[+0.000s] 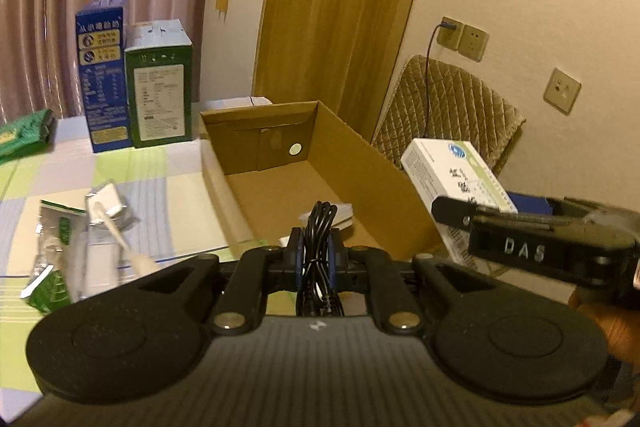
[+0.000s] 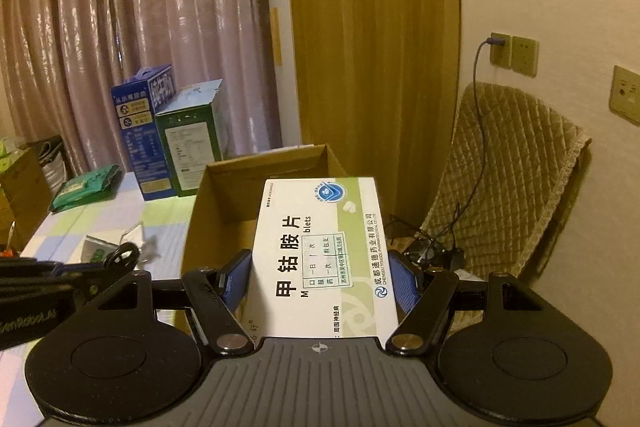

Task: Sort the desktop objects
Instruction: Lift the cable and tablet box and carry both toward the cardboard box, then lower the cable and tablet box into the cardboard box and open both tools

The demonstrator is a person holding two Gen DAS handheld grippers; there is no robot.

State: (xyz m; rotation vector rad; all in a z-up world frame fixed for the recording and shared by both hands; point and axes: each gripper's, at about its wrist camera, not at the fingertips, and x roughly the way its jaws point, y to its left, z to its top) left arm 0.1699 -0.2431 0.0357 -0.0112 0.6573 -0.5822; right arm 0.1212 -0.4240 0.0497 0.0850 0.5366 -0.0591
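The left gripper [image 1: 316, 255] is clamped tight on a coiled black cable [image 1: 318, 227], held above the near end of the open cardboard box [image 1: 392, 183]. The right gripper [image 2: 316, 283] grips a white medicine carton [image 2: 324, 251] across its width, also raised over the near end of the box. The box stands at the right edge of the desk [image 1: 168, 163].

Progress: early to middle stage. A small white item [image 1: 340, 215] already lies on the box floor. Both held items are not yet deposited.

Remaining on the desk: foil packets [image 1: 56, 251] near the left edge, a green pack [image 1: 24, 135] at the far left, and two upright cartons, blue [image 1: 104, 75] and green [image 1: 160, 87], along the far edge. Whether the upright cartons are to be sorted cannot be determined.
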